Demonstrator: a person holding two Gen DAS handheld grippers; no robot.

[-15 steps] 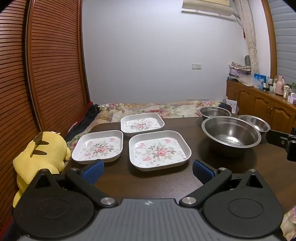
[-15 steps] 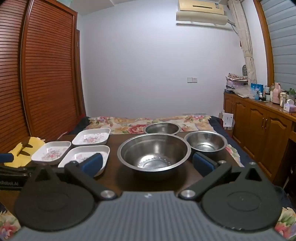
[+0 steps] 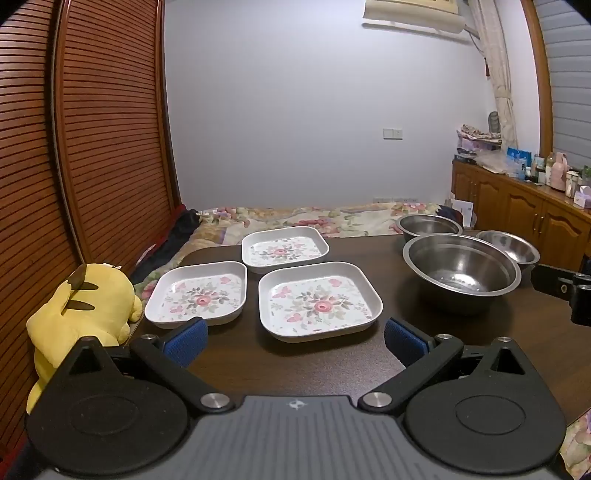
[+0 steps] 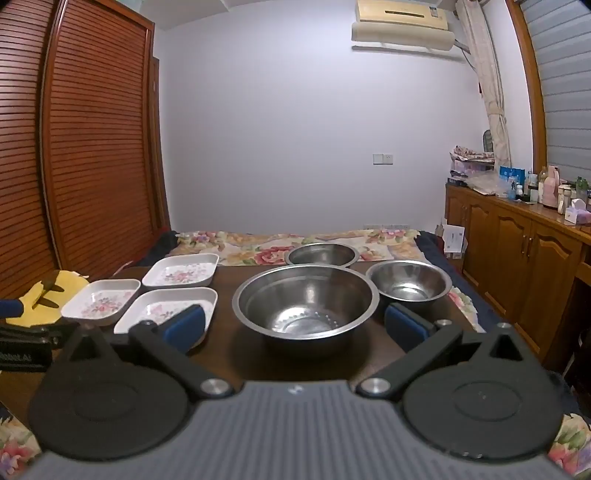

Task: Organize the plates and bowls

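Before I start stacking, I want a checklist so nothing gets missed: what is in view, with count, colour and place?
Plates: 3, white with pink flowers, square, left half of the table, side by side, unstacked.
Bowls: 3, bare steel, right half of the table; the largest nearest, two smaller behind it.
Table: 1, dark brown wood.
Plush toy: 1, yellow, off the table's left edge.
Bed cover: 1, floral, behind the table.
Cabinet: 1, brown wood, right wall, bottles on top.
Air conditioner: 1, cream, high on the back wall.
Left gripper: blue pads, jaws wide apart, before the plates.
Right gripper: the same, before the largest bowl.
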